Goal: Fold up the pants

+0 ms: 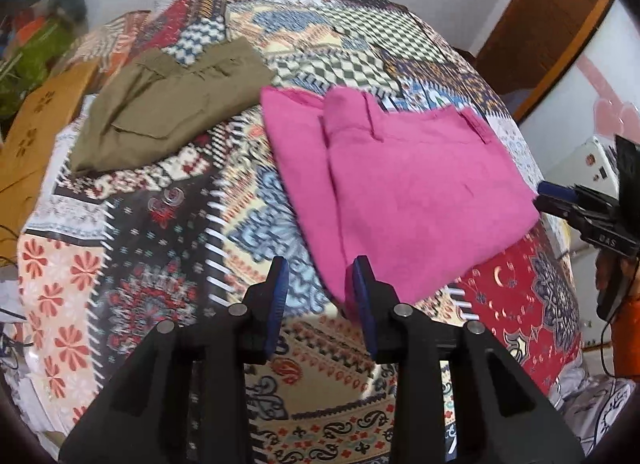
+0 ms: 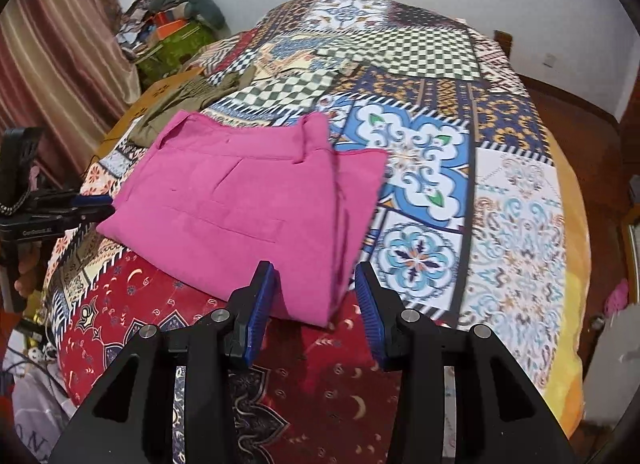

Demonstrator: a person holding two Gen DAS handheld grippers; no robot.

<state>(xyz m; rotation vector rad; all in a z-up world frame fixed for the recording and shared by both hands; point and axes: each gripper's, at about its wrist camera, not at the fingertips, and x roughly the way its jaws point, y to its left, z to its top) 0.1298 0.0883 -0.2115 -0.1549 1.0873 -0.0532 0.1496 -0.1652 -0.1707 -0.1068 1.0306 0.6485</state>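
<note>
Folded pink pants (image 1: 408, 184) (image 2: 240, 208) lie flat on the patchwork bedspread (image 1: 160, 232) (image 2: 440, 168), waistband and belt loops at the far side. My left gripper (image 1: 320, 296) hovers at their near corner, jaws apart, the fabric's edge just by the right blue pad (image 1: 362, 292) and not pinched. My right gripper (image 2: 314, 292) stands open over the opposite near corner, which shows between its pads without being pressed. Each gripper also shows in the other's view: the right gripper (image 1: 560, 198) at the pants' side edge, the left gripper (image 2: 90, 202) likewise.
Folded olive pants (image 1: 172, 104) (image 2: 180, 100) lie beyond the pink ones. A cardboard box (image 1: 36, 136) and a pile of clutter (image 2: 172, 32) sit off the bed's far side. A striped curtain (image 2: 52, 44) hangs behind; a wooden door frame (image 1: 544, 24) stands opposite.
</note>
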